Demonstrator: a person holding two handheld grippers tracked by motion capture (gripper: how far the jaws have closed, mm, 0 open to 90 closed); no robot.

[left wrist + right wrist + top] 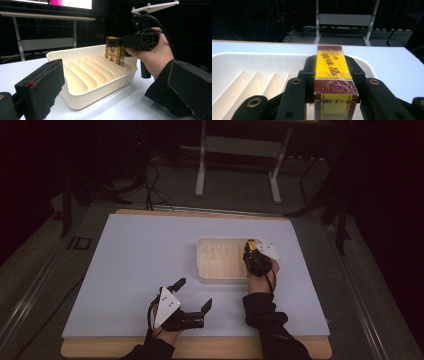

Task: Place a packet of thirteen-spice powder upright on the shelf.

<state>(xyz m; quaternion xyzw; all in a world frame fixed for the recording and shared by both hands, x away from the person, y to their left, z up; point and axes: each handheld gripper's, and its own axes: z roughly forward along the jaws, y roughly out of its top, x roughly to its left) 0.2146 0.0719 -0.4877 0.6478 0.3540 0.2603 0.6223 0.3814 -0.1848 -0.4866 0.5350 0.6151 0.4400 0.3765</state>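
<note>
Pale sheet [150, 270] is covering the worktop [200, 347], whose wooden edge is showing along the near and far sides. White-legged frame [237, 150] is standing on the floor beyond the far edge. Dark cables [152, 185] are trailing across the grey floor [235, 195] near it. Surroundings are lying in darkness; what may be a lit screen [72, 3] is glowing behind.

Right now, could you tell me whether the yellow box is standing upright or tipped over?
Upright: the box stands on end over the tray's far slots, clamped between the right gripper's jaws.
</note>
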